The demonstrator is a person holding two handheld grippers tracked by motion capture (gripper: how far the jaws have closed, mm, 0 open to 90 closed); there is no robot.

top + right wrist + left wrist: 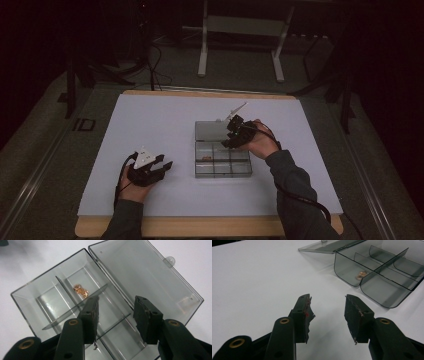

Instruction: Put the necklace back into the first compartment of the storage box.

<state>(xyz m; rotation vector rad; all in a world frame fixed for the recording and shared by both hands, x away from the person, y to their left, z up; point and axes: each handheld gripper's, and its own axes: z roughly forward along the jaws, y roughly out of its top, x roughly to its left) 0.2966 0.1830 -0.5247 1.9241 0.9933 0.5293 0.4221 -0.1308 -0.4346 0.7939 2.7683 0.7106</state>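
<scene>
One clear plastic organiser box [222,160] on the white-topped bench [150,125], right of centre, lid [147,277] swung fully back and lying flat behind the tray. Dividers splitting the tray into compartments; exact number hard to tell. One small copper-coloured item [80,290] in a compartment on the tray's left side, too small to identify.

Two handheld grippers in play. Right gripper [232,135] poised directly over the open tray, fingers [91,315] parted wide, gripping nothing; contact with the dividers below impossible to judge. Left gripper [150,169] low over bare white surface, well left of the box, fingers [303,315] likewise spread wide and empty, aimed toward the box's near corner.
</scene>
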